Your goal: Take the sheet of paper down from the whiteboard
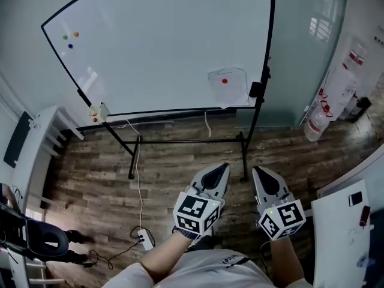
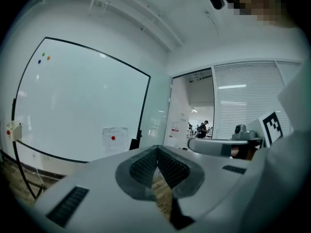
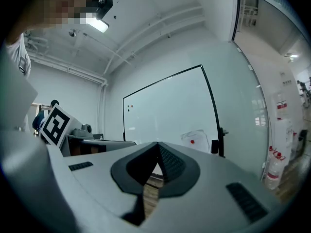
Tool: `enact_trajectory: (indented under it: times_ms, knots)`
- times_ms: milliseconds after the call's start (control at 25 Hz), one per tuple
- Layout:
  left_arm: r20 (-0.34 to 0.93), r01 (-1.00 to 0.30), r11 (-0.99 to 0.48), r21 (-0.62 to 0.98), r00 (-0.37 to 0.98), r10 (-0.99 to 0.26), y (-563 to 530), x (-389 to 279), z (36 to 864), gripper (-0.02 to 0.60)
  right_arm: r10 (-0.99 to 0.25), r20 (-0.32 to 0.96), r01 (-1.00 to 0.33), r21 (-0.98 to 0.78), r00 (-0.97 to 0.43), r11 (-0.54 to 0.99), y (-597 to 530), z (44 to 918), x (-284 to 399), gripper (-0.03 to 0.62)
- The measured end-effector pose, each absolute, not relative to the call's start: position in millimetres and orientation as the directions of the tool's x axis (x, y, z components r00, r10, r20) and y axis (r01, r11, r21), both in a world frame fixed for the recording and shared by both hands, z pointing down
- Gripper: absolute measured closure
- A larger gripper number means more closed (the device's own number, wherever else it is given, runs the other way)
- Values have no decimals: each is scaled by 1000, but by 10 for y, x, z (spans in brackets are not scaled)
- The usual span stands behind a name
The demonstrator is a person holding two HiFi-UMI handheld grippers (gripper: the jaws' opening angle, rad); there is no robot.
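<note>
Across the upper half of the head view, a wide white whiteboard (image 1: 162,47) in a black frame on a black stand (image 1: 180,141); low in the frame and well apart from it, the grey left gripper (image 1: 224,167) and grey right gripper (image 1: 257,170), each with jaws pressed together on nothing. At the board's lower right corner, the white sheet of paper (image 1: 231,92), pinned by a small round red magnet (image 1: 225,81). Approach that corner squarely, part the jaws before arrival, pinch the sheet's free lower edge with one gripper and, likely, lift the magnet off with the other to avoid a tear.
</note>
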State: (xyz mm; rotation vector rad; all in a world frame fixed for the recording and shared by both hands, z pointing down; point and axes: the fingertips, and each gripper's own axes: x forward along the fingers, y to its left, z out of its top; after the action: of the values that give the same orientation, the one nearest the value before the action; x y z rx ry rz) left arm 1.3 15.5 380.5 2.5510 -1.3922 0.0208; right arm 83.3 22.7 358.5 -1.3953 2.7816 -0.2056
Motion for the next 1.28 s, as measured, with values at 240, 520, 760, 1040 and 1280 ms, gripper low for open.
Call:
enact_trajectory:
  times_ms: [240,520,760,1040,1280]
  knots:
    - [120,-820,-548,167,568,-814,-595,-225,3838,568,-823,34,-818,-134,-568,559,-450,3620,551,583]
    - [138,-833,-527,168,549,-824,-1282,-290,3995,568,-838,44,-834,-132,-544,535,-1118,3608,543,583]
    - [137,-864,-473,174,497,-857,-1961,-248,4169,568,-827,44,-823,-134,-561,551,-1926,3798,679,583]
    - [141,-917,-360,173,385,-912,-2958,-135,4349,568,-781,43,-780,-110,-623,616,-3089,3794,846,583]
    - [133,-953,-253,165,276,-952,-3716,-65,4563,568,-712,73,-716,-93,-698,692,-3899,4053,889,582]
